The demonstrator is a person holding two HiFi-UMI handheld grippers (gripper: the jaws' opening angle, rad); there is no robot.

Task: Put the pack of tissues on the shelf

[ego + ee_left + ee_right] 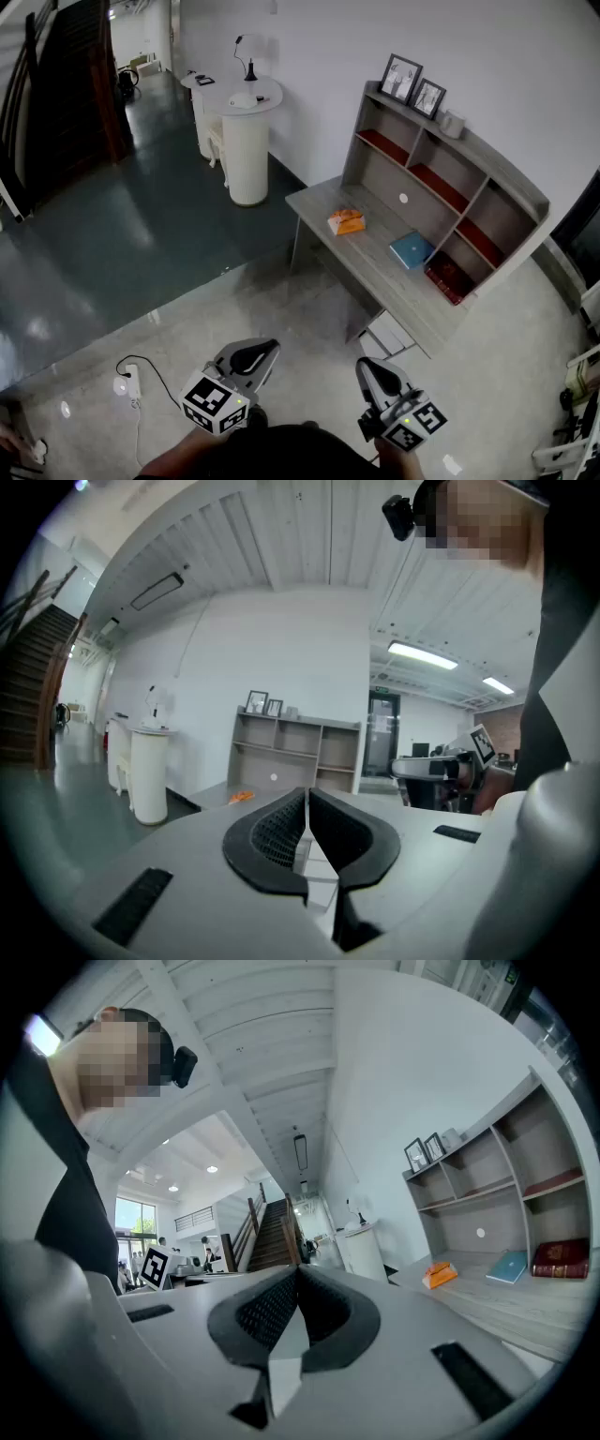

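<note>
The orange pack of tissues (346, 221) lies on the grey desk (375, 272), near its left end, in front of the desk's shelf unit (441, 178). Both grippers are held low over the floor, well short of the desk. My left gripper (269, 349) is shut with nothing in it, and so is my right gripper (366, 368). In the left gripper view the jaws (307, 795) meet, with the pack (241, 797) small and far off. In the right gripper view the closed jaws (296, 1275) point left of the pack (438, 1274).
A blue book (412, 249) and a red book (448, 277) lie on the desk to the right of the pack. Two picture frames (412, 84) stand on top of the shelf unit. A white round pedestal table (247, 150) stands left of the desk; a power strip (129, 382) lies on the floor.
</note>
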